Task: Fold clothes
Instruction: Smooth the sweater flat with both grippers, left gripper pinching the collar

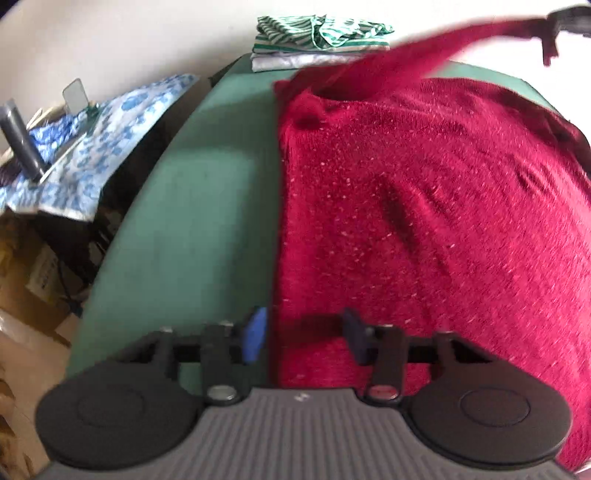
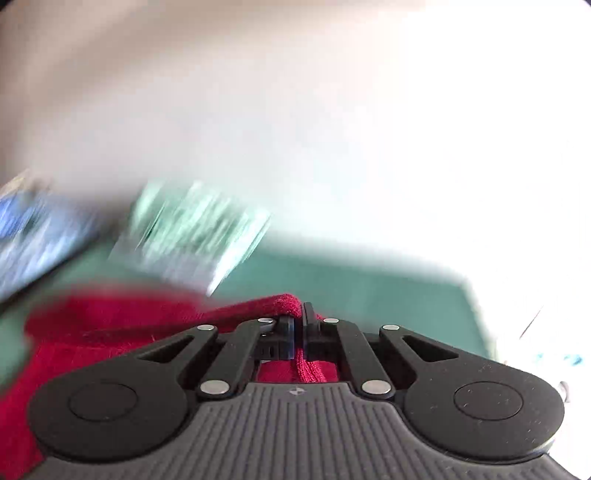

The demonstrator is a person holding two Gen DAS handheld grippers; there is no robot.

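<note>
A dark red knitted garment [image 1: 424, 221] lies spread on the green table [image 1: 207, 206]. My left gripper [image 1: 303, 338] is open and empty, low over the garment's near left edge, one finger over the table and one over the cloth. My right gripper [image 2: 298, 328] is shut on a fold of the red garment [image 2: 284, 302] and holds it lifted. In the left wrist view this lifted strip [image 1: 443, 40] stretches up to the right gripper [image 1: 565, 22] at the top right. The right wrist view is heavily blurred.
A folded pile with a green-and-white striped garment [image 1: 321, 37] on top sits at the table's far edge, blurred in the right wrist view [image 2: 195, 225]. A blue-and-white floral cloth [image 1: 99, 140] covers furniture left of the table. Boxes [image 1: 33, 280] stand on the floor at left.
</note>
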